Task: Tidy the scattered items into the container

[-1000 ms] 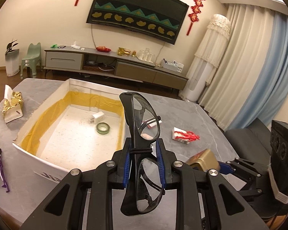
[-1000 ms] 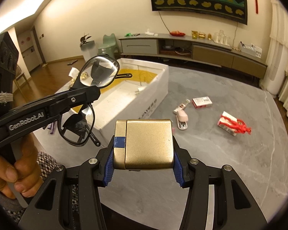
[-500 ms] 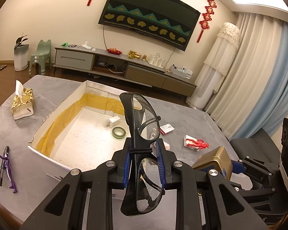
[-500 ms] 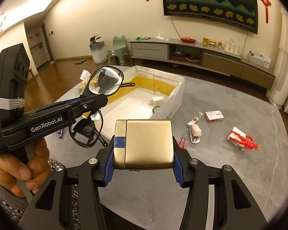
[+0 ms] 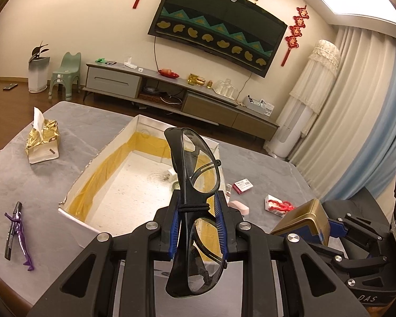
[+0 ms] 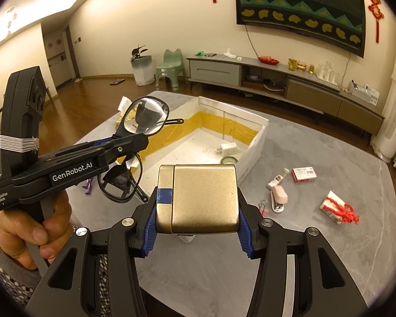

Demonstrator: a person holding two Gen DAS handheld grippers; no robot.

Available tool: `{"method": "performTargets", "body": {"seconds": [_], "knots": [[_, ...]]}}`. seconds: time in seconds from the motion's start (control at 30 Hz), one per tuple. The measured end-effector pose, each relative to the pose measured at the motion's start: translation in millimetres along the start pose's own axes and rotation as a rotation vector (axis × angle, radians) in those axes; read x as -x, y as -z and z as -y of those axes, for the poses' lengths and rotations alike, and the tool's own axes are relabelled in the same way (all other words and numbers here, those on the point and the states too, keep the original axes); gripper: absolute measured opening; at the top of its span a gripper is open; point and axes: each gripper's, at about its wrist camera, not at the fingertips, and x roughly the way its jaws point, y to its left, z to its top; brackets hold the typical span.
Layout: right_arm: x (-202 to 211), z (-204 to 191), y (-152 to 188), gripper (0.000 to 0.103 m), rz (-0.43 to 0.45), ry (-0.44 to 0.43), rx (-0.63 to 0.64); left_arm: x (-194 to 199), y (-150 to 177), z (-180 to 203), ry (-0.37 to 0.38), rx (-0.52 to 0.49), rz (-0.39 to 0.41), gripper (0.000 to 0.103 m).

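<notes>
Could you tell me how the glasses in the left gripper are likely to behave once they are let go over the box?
The glasses are pinched at the bridge by the left gripper, standing on end, so they will probably tip flat on landing. The thin black frame looks light but springy. The clear lenses may scratch on the white box floor, so a low release seems wiser.

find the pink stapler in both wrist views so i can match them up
Left wrist: pink stapler right of centre, mostly hidden behind the glasses and gripper finger.
Right wrist: stapler lower right of centre, in full view.
Shared landmark: the red-stringed packet, right of it in both.
</notes>
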Motion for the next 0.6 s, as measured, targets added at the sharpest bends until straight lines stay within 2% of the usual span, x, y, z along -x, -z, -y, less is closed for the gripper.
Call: {"method": "performTargets", "body": {"seconds": [0.6], "knots": [[-30.7, -17.3, -27.1, 0.053, -0.013, -0.025, 0.059, -0.6, -17.6, -35.6, -0.033, 0.015, 0.011, 0.025]]}}
